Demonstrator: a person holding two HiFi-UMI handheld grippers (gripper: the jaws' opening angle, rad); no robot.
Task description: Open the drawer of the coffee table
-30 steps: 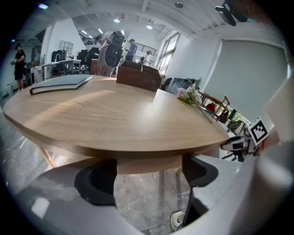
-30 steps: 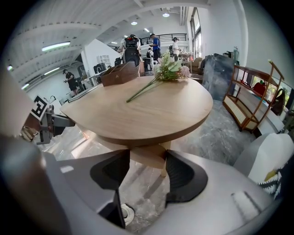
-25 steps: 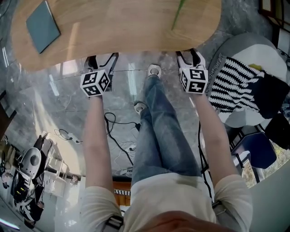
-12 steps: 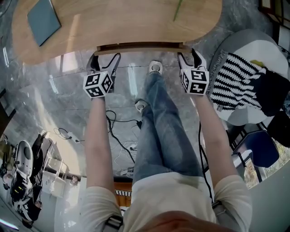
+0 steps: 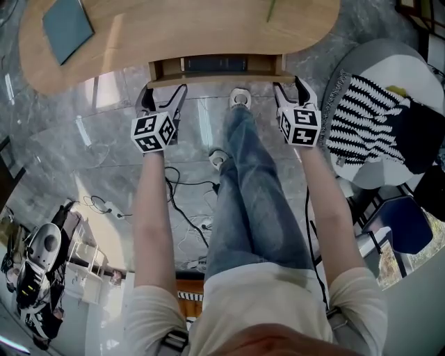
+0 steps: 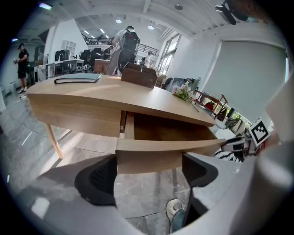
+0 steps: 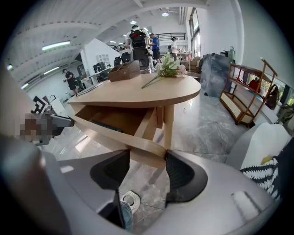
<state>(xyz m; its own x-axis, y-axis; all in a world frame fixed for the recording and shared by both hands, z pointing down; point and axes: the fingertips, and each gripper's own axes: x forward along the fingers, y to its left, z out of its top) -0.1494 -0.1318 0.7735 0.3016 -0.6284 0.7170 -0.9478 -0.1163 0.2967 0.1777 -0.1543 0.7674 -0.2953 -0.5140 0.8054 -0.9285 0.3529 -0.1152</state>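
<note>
The wooden coffee table (image 5: 188, 31) has its drawer (image 5: 215, 78) pulled partly out from under the top. A dark flat item (image 5: 215, 65) lies inside it. My left gripper (image 5: 161, 90) is shut on the left end of the drawer front (image 6: 170, 149), which fills the gap between its pads (image 6: 98, 179). My right gripper (image 5: 290, 85) is shut on the right end of that front panel (image 7: 119, 137). In the left gripper view my left gripper (image 6: 149, 167) points at the table. In the right gripper view my right gripper (image 7: 147, 167) does the same.
A blue-grey book (image 5: 66, 24) and a green stem (image 5: 271, 10) lie on the table top. The person's legs and a shoe (image 5: 240, 101) stand between the grippers. A chair with a striped cushion (image 5: 368, 118) is at the right. Cables (image 5: 181, 201) trail on the marble floor.
The drawer has slid out from under the table top, showing its inside. Both grippers have drawn back toward the person with the drawer front held.
</note>
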